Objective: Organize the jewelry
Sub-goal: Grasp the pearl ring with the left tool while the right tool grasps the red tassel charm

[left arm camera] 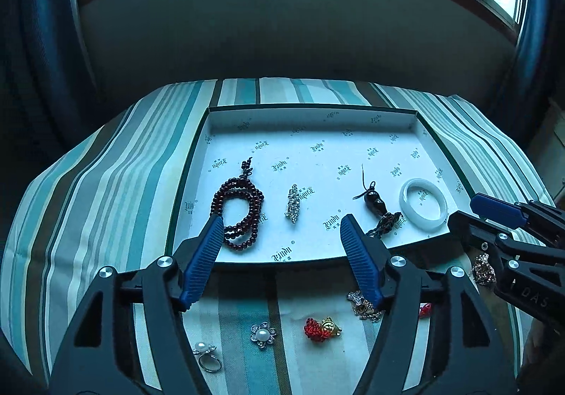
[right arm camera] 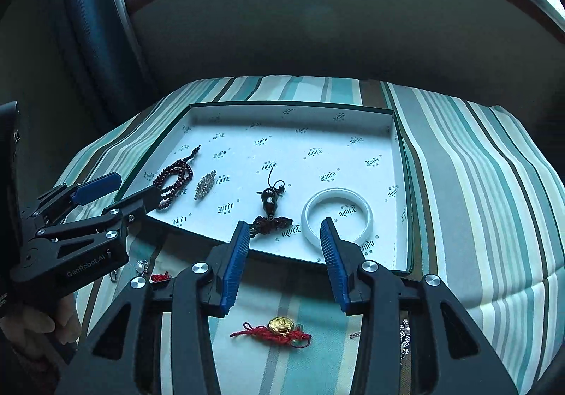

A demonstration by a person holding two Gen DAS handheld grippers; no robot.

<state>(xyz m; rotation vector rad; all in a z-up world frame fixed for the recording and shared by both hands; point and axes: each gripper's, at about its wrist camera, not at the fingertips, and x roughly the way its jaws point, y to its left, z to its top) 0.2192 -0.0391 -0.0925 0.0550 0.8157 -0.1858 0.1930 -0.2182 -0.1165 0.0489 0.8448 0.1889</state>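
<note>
Striped teal cloth [left arm camera: 116, 162] over the surface, dark wall and bright windows behind. Ahead of both tongs, a shallow white tray [left arm camera: 317, 255] with printed lining, holding four pieces: dark red bead strand [left arm camera: 237, 208] just beyond the left tongs' left finger, rhinestone clip [left arm camera: 292, 203] ahead between the fingers, black gourd pendant [left arm camera: 373, 201] on cord, and white bangle [right arm camera: 337, 216] directly past the right tongs' tips. Left tongs [left arm camera: 282, 225] spread wide, pinching nothing. Right tongs [right arm camera: 282, 231] likewise spread and bare. Still on the cloth, nearer than the tray: pearl ring [left arm camera: 206, 356], pearl flower brooch [left arm camera: 263, 335], red knot with gold charm [right arm camera: 279, 329] beneath the right tongs, a tangled crystal piece [left arm camera: 363, 305] and a bronze sparkly piece [left arm camera: 483, 269].
</note>
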